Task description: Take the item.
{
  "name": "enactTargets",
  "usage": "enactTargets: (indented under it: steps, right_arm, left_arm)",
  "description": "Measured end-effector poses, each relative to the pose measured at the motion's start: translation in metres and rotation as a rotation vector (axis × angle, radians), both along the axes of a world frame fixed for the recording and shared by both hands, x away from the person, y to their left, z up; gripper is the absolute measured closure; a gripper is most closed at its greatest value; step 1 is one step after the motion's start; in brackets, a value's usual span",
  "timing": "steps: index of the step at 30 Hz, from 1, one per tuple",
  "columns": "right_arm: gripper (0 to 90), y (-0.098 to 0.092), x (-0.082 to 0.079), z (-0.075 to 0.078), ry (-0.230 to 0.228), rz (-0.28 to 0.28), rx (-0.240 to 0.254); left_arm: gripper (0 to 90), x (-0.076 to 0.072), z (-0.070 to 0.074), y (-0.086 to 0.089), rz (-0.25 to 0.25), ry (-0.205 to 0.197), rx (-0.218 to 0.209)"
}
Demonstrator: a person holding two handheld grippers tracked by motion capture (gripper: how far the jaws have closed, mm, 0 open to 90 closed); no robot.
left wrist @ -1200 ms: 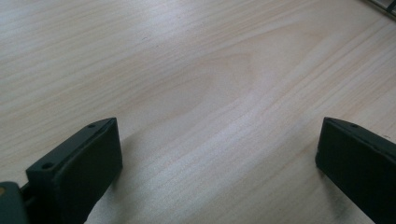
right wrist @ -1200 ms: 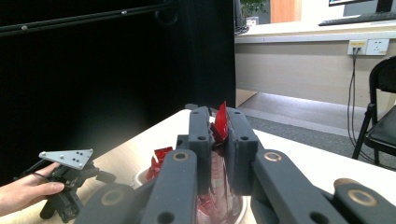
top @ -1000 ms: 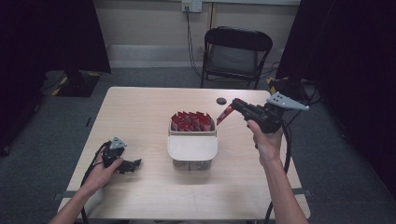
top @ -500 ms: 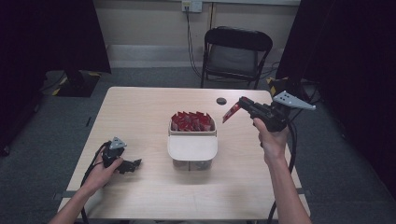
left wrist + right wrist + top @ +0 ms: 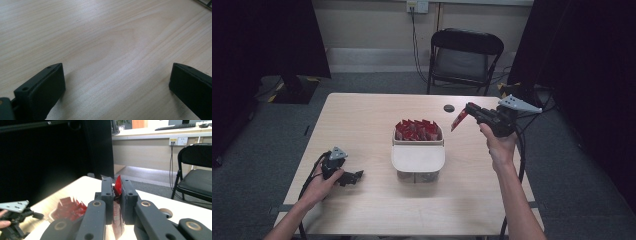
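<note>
The white box [image 5: 418,159] of red packets [image 5: 417,130] stands mid-tabletop [image 5: 362,115], the one bulky obstacle between the two sides. Bare wood runs wide to its left and behind it. A small dark disc [image 5: 449,108] lies near the far edge. The left claw [image 5: 357,175] rests on the near-left wood, blocking that patch.

No lettering, label, brand, number or sign can be read on anything (the red packets [image 5: 417,130] in the white box [image 5: 418,158] at the table's middle are too small and blurred to show any print).
</note>
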State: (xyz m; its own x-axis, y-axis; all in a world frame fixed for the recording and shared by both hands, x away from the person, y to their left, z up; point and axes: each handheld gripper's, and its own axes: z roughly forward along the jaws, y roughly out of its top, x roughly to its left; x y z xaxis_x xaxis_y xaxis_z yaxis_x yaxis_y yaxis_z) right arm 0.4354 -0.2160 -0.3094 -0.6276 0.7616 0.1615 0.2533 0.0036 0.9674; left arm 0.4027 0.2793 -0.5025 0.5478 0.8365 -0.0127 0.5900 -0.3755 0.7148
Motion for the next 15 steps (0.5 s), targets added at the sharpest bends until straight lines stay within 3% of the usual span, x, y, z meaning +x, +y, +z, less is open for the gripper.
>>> enactTargets:
  steps: [8,15]
  right_arm:
    - [83.2,0.003,0.018,-0.017,0.057,-0.016,-0.06]
    - [83.2,0.005,0.028,-0.037,0.104,-0.023,-0.077]
  left_arm:
    - [0.0,0.0,0.0,0.0,-0.003,0.001,0.003]
    - [0.0,0.0,0.0,0.0,0.0,0.0,0.0]
